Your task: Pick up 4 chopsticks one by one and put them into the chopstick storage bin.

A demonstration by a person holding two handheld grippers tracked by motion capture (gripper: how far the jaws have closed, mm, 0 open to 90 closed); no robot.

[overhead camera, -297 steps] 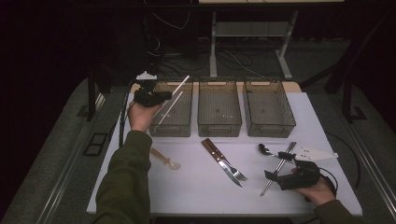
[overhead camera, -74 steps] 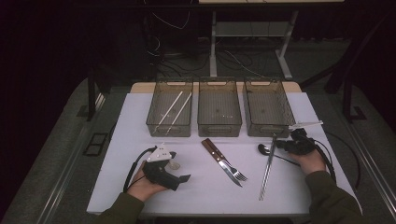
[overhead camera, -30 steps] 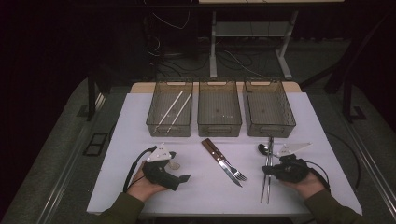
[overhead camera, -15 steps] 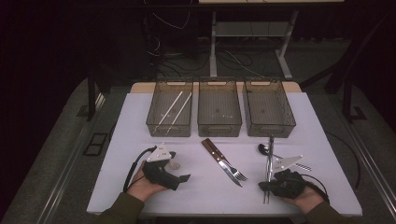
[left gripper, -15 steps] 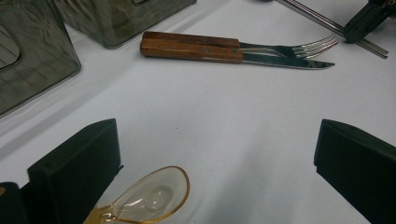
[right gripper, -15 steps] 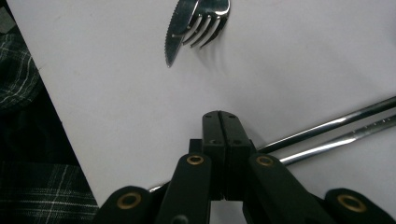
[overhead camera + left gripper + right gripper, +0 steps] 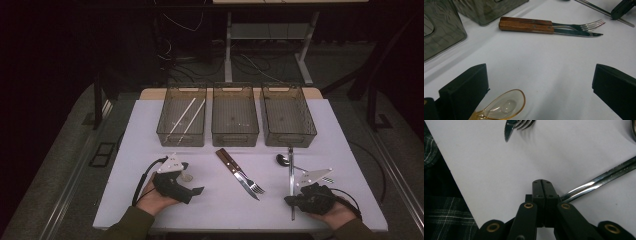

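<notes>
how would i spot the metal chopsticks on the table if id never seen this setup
Start at the white table and its row of three grey bins; go to the rightmost bin. Just in front of it the metal chopsticks run straight toward the person, ending by the right gripper. Unlike the wood-handled knife and fork or the dark spoon beside them, they are a thin, long, shiny pair.

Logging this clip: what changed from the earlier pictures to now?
The left gripper dropped white chopsticks into the left bin, then rested by the amber plastic spoon, open. The right gripper, shut, dragged metal chopsticks toward the near edge. Wooden-handled knife and fork stayed.
</notes>
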